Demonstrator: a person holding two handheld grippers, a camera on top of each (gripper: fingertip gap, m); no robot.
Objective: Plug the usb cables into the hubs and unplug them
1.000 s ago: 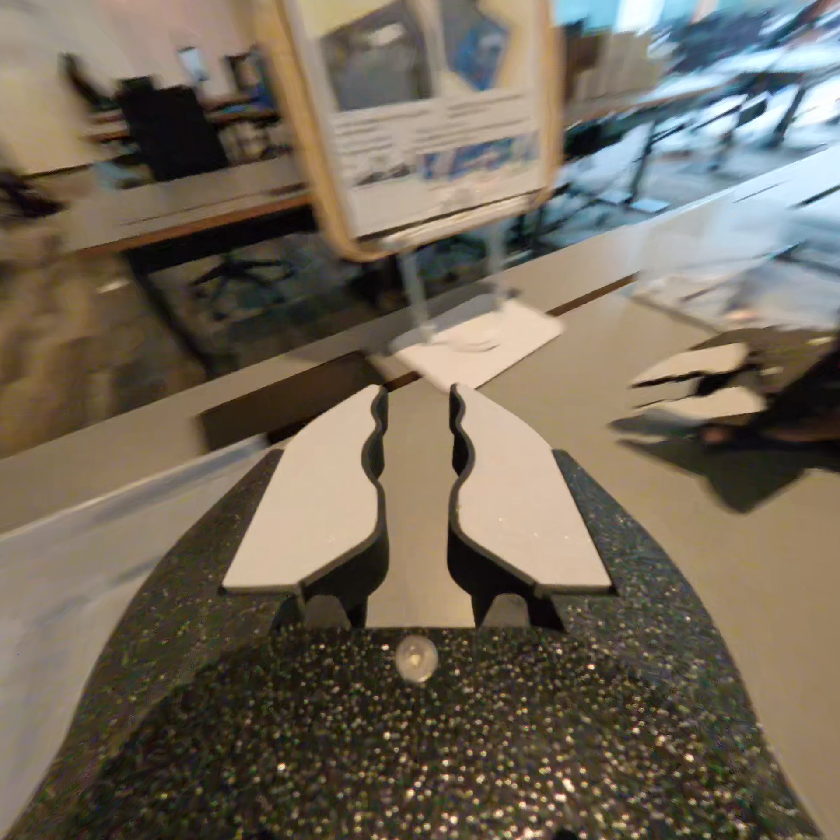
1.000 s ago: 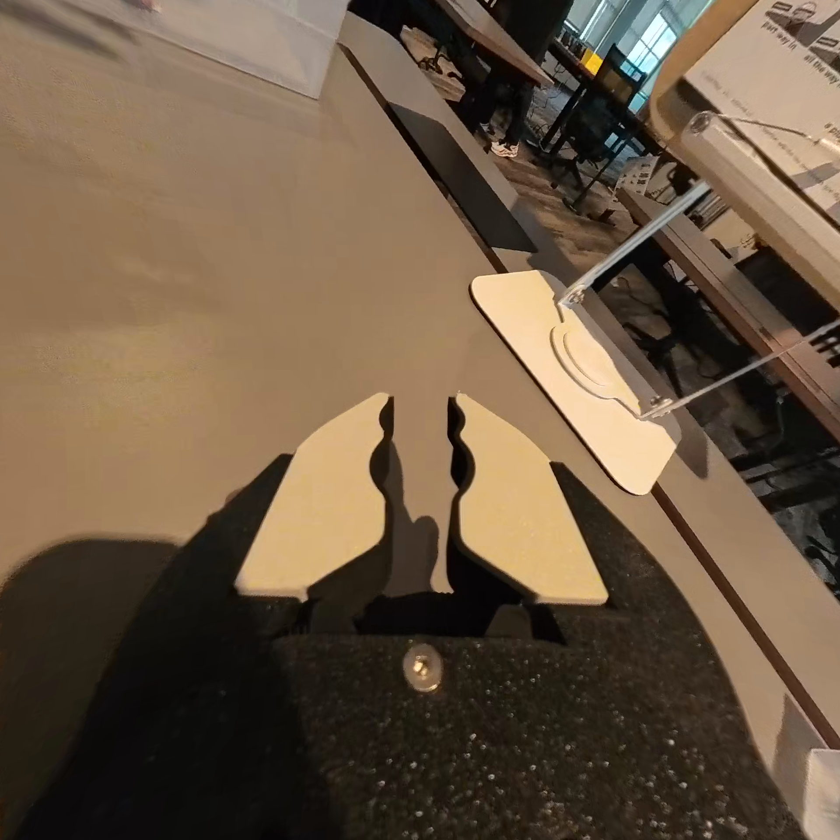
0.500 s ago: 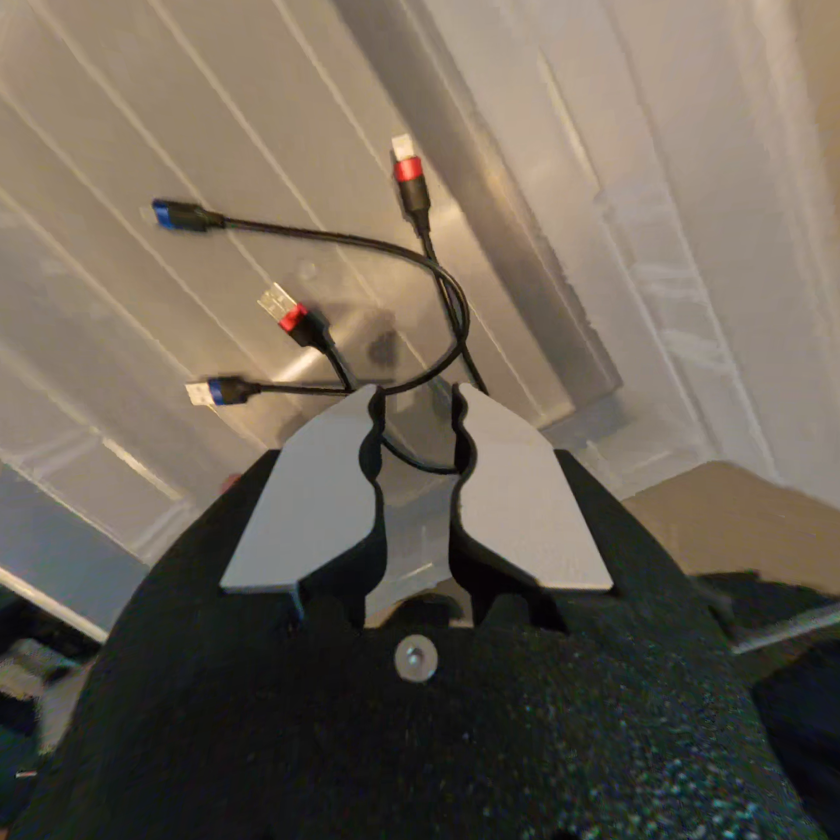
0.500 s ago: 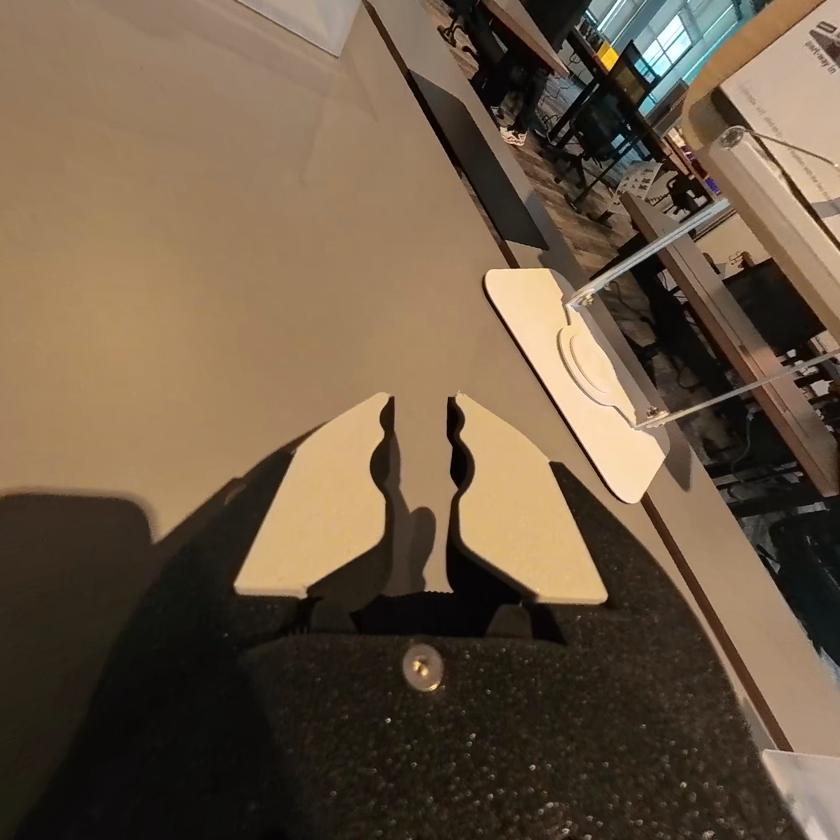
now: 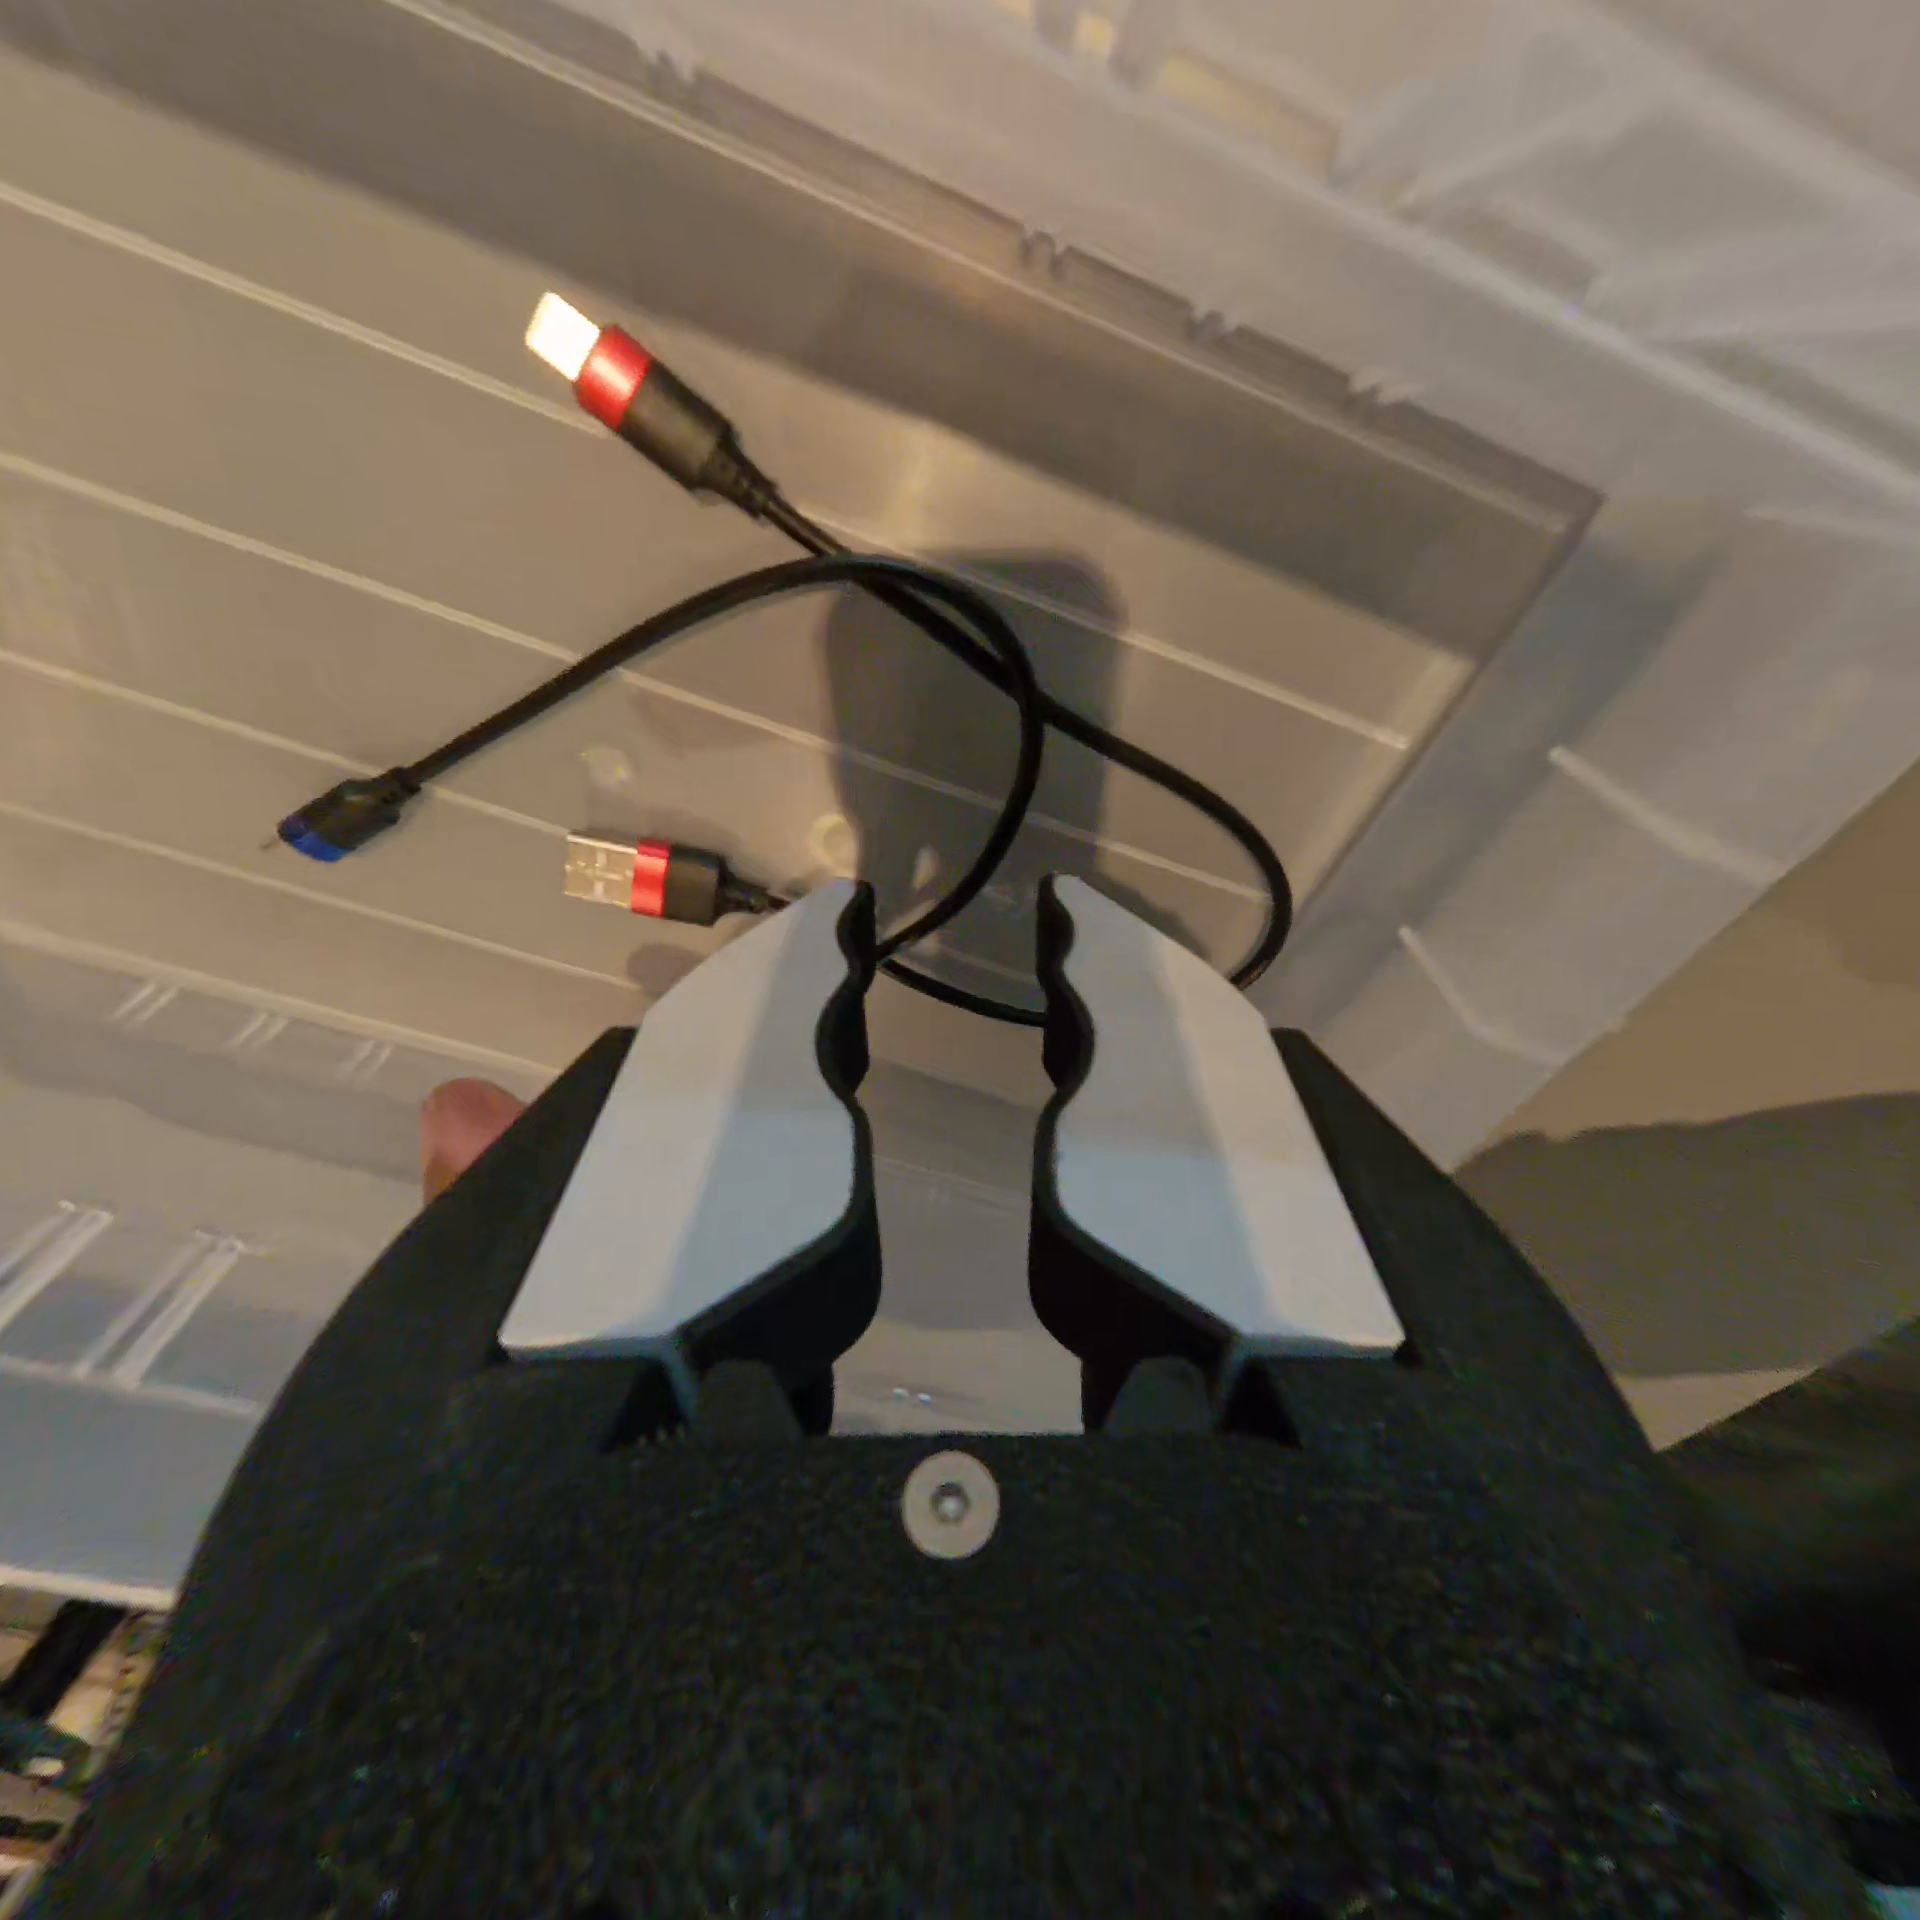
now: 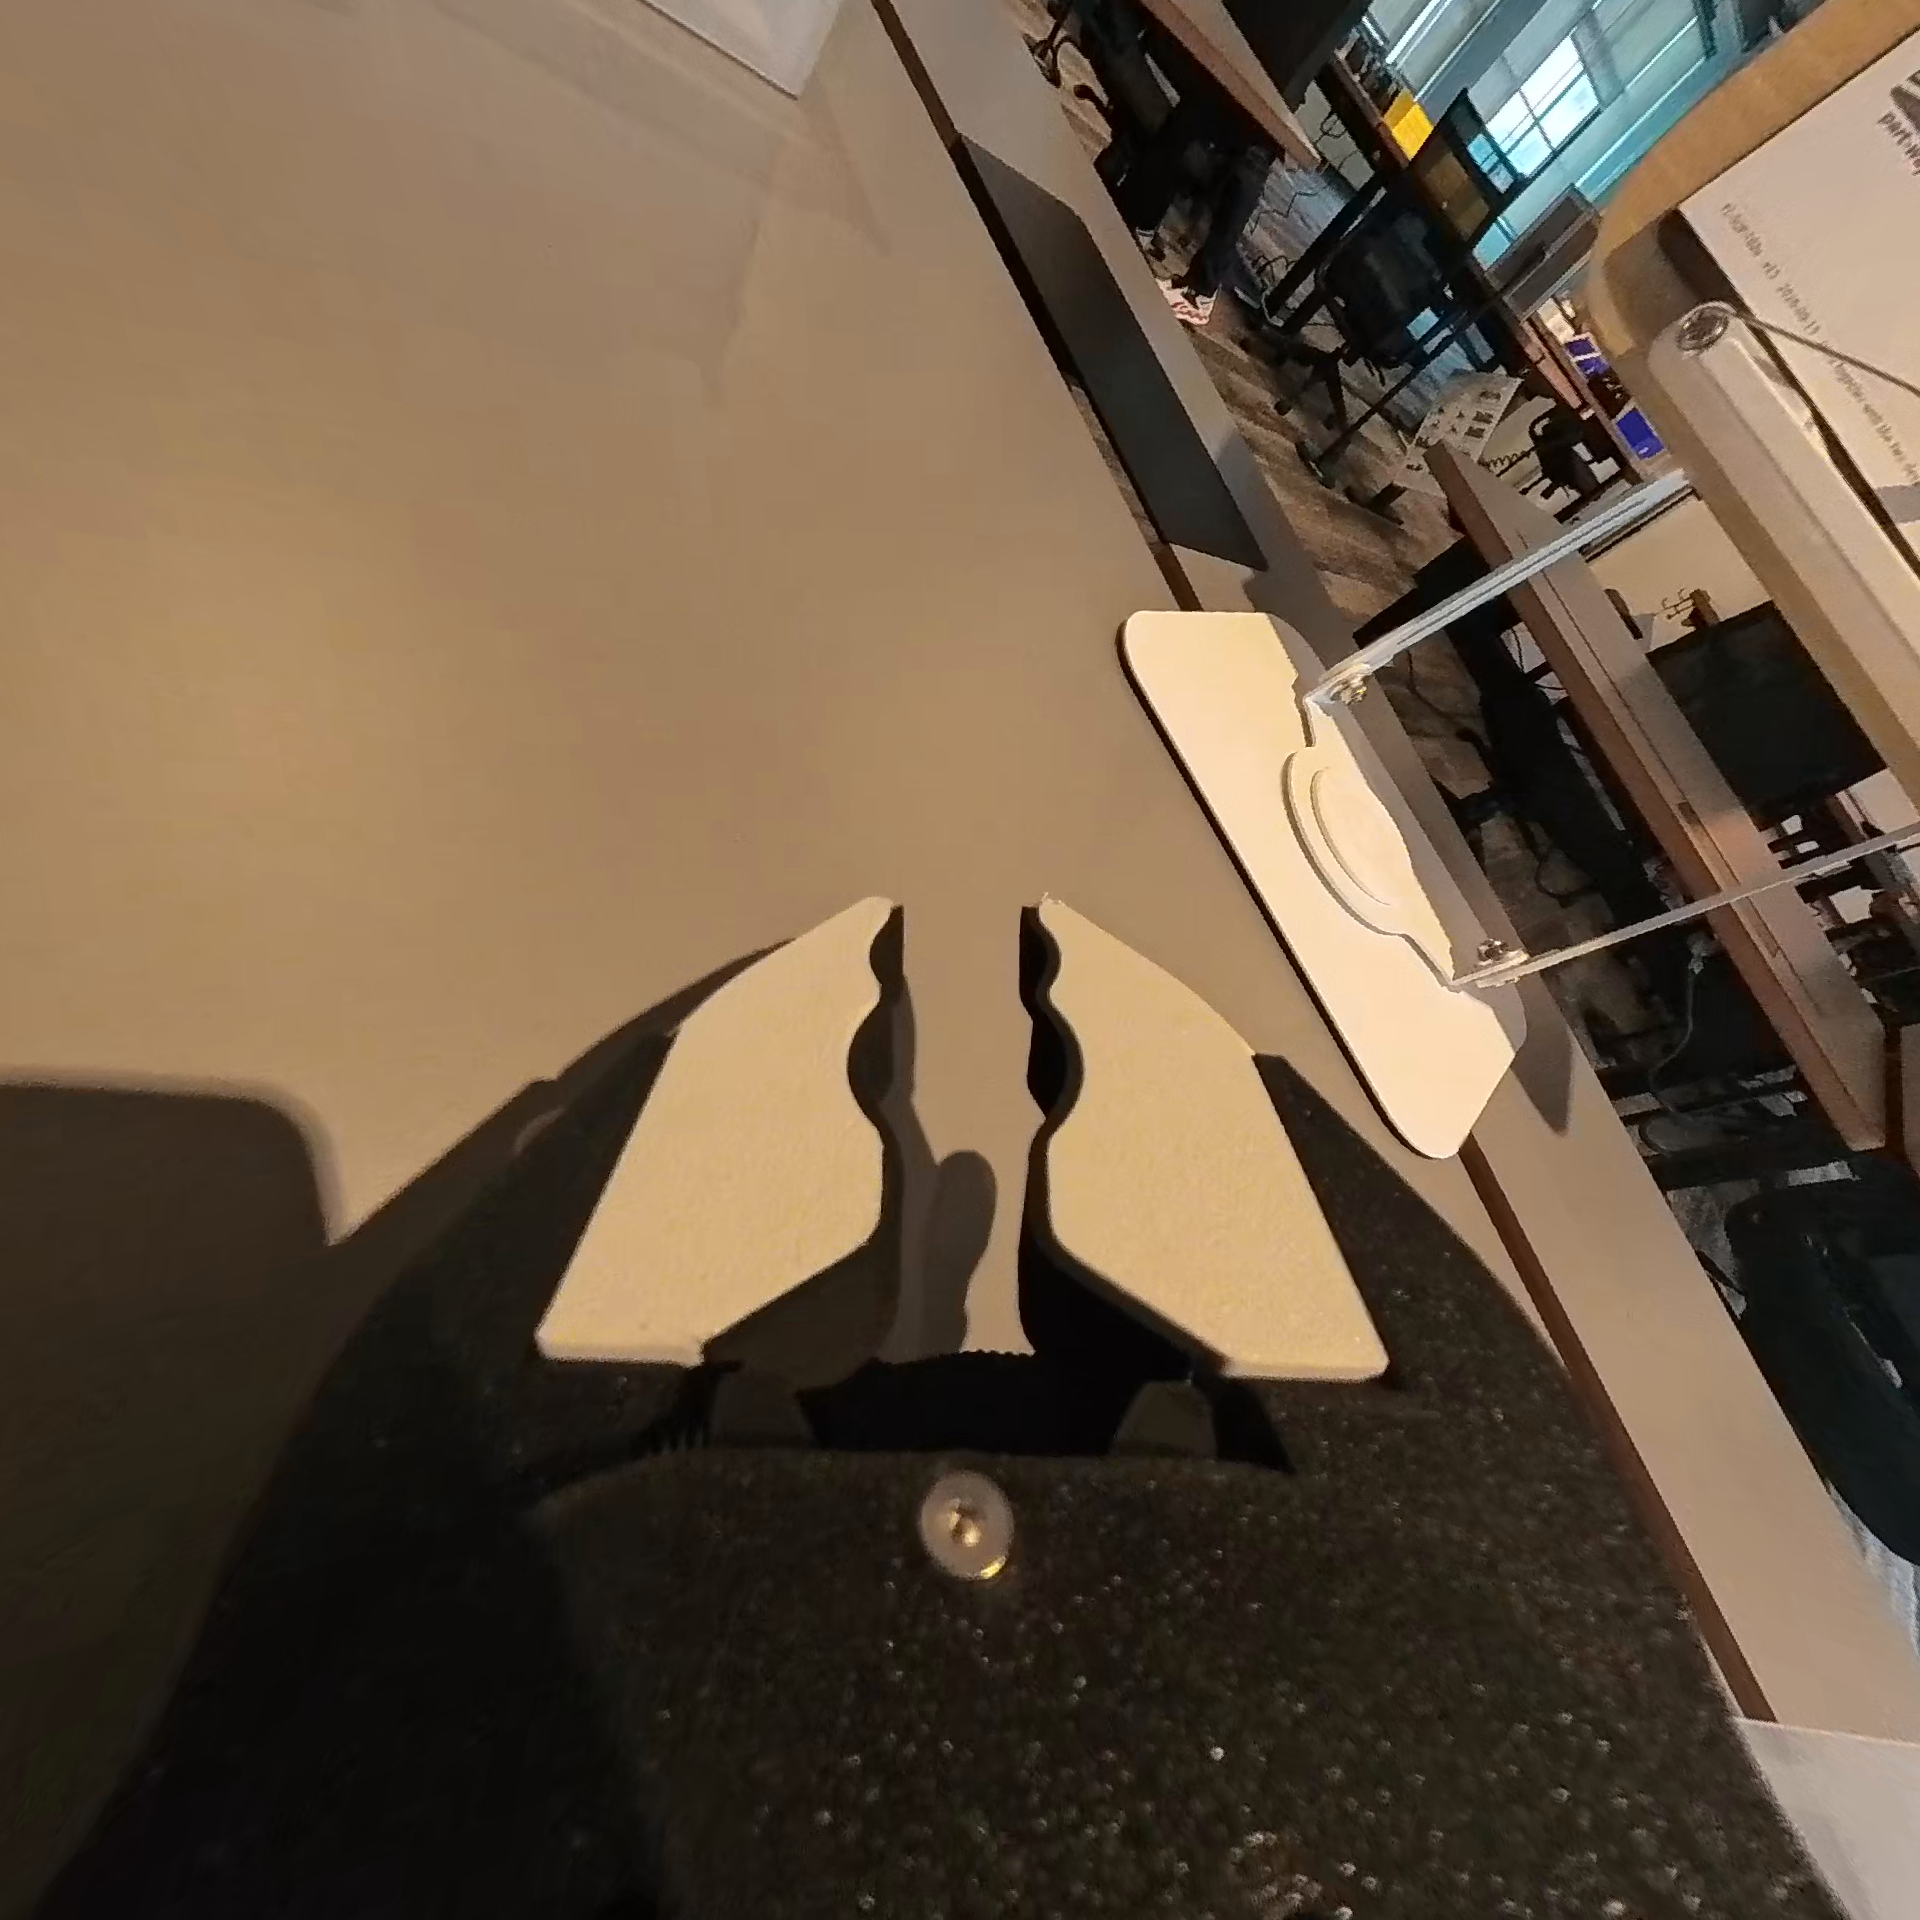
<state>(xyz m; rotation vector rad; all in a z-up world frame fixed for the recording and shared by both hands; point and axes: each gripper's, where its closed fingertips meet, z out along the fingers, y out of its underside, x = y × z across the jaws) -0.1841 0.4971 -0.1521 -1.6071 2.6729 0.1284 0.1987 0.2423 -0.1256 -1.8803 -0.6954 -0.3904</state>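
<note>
In the left wrist view, two black USB cables lie in a clear plastic bin (image 5: 1507, 748). One cable (image 5: 1164, 748) has red-collared plugs, one far (image 5: 613, 369) and one near (image 5: 649, 878). The other cable (image 5: 623, 665) ends in a blue-tipped plug (image 5: 332, 821). My left gripper (image 5: 953, 888) is open and empty, just above the cables where they loop and cross under its tips. My right gripper (image 6: 964, 912) is open and empty above the bare grey table (image 6: 468, 571). No hub is in view.
A white base plate (image 6: 1226, 727) of a clear sign stand (image 6: 1475, 613) sits at the table's far edge, right of my right gripper. A fingertip (image 5: 457, 1127) shows beside the left gripper. Desks and chairs stand beyond the table. Across from one pair of fingers to the other is roughly 45 cm. The right gripper is farther from the blue-tipped plug (image 5: 332, 821), some 45 cm, than the left, some 10 cm.
My left gripper swung from the table down into the bin, then moved closer to the cables. My right gripper drifted slightly over the table and stayed open.
</note>
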